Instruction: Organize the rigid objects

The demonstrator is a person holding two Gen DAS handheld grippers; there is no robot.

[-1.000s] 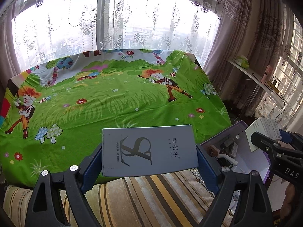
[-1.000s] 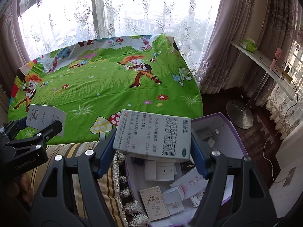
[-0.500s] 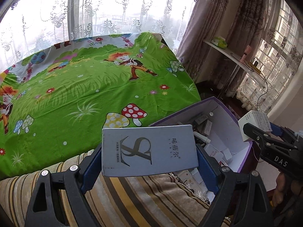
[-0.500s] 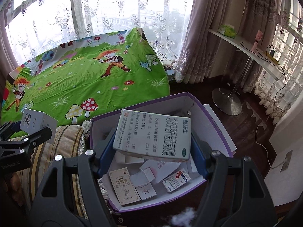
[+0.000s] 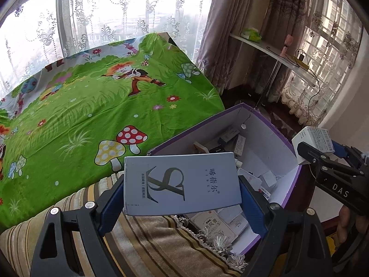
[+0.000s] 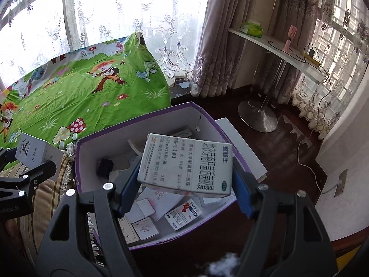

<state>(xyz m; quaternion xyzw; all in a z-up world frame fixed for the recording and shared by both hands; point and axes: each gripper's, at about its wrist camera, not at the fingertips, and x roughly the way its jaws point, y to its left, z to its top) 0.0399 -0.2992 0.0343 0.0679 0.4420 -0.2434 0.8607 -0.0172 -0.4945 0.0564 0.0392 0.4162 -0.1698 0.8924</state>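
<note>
My left gripper (image 5: 182, 191) is shut on a grey-blue box (image 5: 182, 182) with a large S-like logo, held above the striped cushion beside the purple box (image 5: 265, 117). My right gripper (image 6: 184, 175) is shut on a white medicine box (image 6: 186, 164) with green Chinese print, held tilted over the open purple box (image 6: 143, 120). Inside that box lie several small medicine cartons (image 6: 182, 214). The left gripper and its box show at the left of the right wrist view (image 6: 30, 152); the right gripper shows at the right of the left wrist view (image 5: 313, 143).
A green cartoon bedspread (image 5: 92, 106) covers the bed to the left. A striped cushion (image 5: 150, 240) with a fringe lies below the left gripper. A white shelf (image 6: 276, 48), a lamp base (image 6: 258, 115) and dark wood floor are to the right.
Both grippers have swung right from above the bed to the purple box. The right gripper's medicine box now hangs tilted over the box's inside. Both still hold their boxes.
</note>
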